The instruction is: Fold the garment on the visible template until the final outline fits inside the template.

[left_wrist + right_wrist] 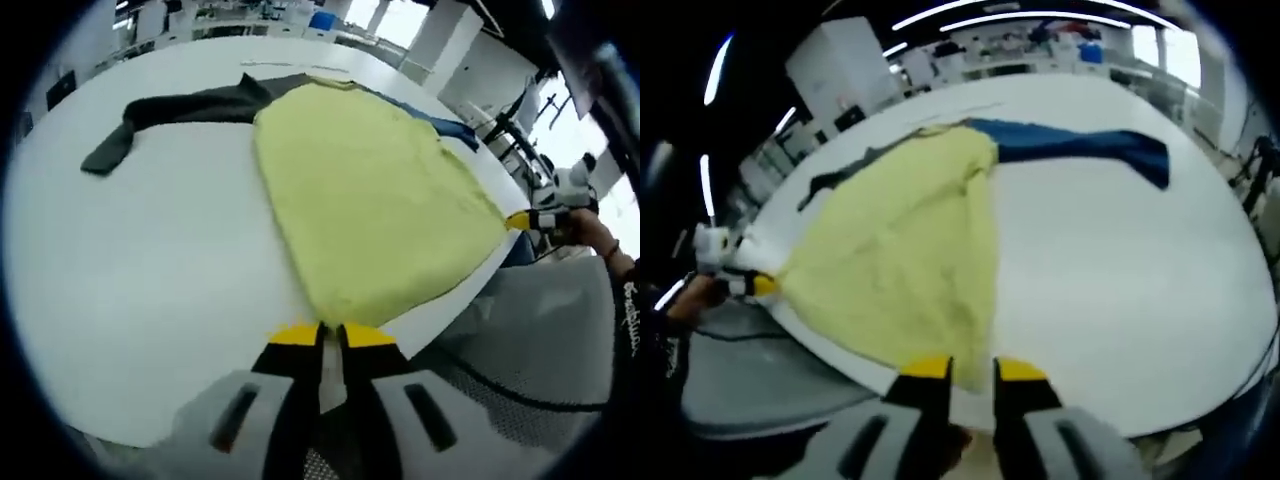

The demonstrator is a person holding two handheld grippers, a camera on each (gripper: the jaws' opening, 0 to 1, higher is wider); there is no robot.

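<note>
So there's a yellow garment (375,190) spread flat on a white desk (150,270), with its lower hem lying right along the near edge of the desk. Both tools are down at that hem, one at each corner.

In the left gripper view, the left tool (333,335) has its yellow-tipped jaws pressed together on the hem corner, with a bit of pale fabric pinched between them. Off to the right of that view you can see the right tool (530,220) at the other hem corner, held by a person's hand (592,232), and the cloth there pulls out to a point at its tip.

In the right gripper view, the right tool (962,372) sits at the desk's near edge with the garment (905,250) edge running down into it. The jaws look a little apart at the tips, and the cloth seems to be between them, but I honestly can't tell how tight the grip is. The left tool (758,284) shows at the left of that view, at the far hem corner.

A dark grey sleeve (180,115) sticks out from under the yellow one toward the far left of the desk, and a blue sleeve (1080,145) sticks out on the other side toward the far right. The background is a lab-type room with white pillars and ceiling lights, pretty blurry.
</note>
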